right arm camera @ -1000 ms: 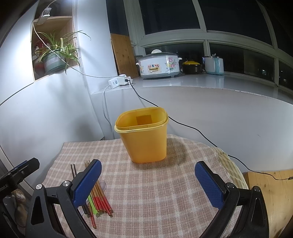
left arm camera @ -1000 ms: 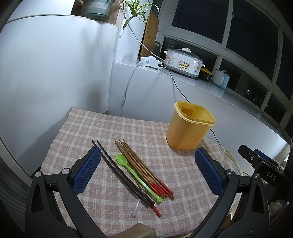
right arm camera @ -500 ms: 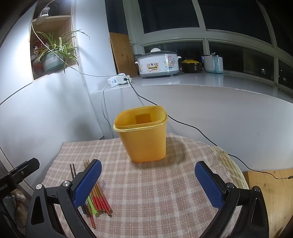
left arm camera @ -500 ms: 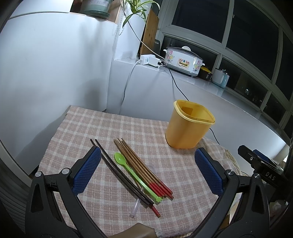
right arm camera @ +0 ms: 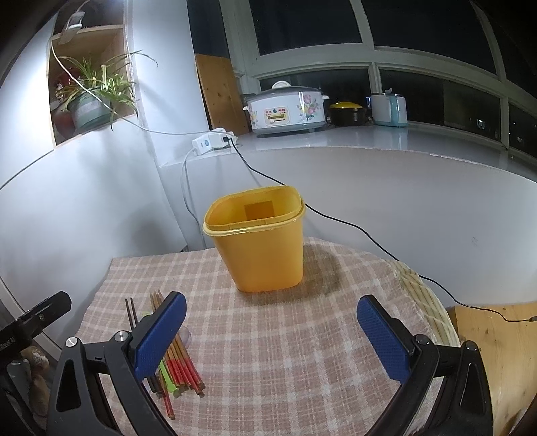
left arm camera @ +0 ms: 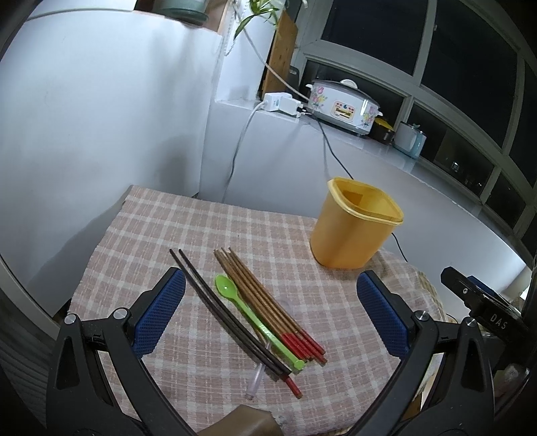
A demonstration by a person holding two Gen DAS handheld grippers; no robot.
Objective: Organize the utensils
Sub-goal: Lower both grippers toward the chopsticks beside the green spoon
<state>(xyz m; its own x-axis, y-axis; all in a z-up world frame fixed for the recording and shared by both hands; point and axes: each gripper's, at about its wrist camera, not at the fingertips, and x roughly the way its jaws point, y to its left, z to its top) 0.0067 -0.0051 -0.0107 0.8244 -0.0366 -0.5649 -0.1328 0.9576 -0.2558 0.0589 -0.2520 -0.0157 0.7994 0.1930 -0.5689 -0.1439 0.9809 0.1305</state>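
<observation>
Ahead of me a white wall (right arm camera: 84, 201) meets a pale counter (right arm camera: 386, 141) under dark night windows (right arm camera: 419, 23), a spider plant (right arm camera: 97, 87) sits in a wooden niche, and bare wooden floor (right arm camera: 496, 335) shows at right.

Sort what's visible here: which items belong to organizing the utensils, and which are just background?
Job items:
- yellow container
- brown chopsticks with red ends
- dark chopsticks
- green spoon
- clear spoon, mostly hidden under the others
- left gripper and right gripper, both open

Background:
- rice cooker
- power strip
- potted plant
- black pot
- checked tablecloth
</observation>
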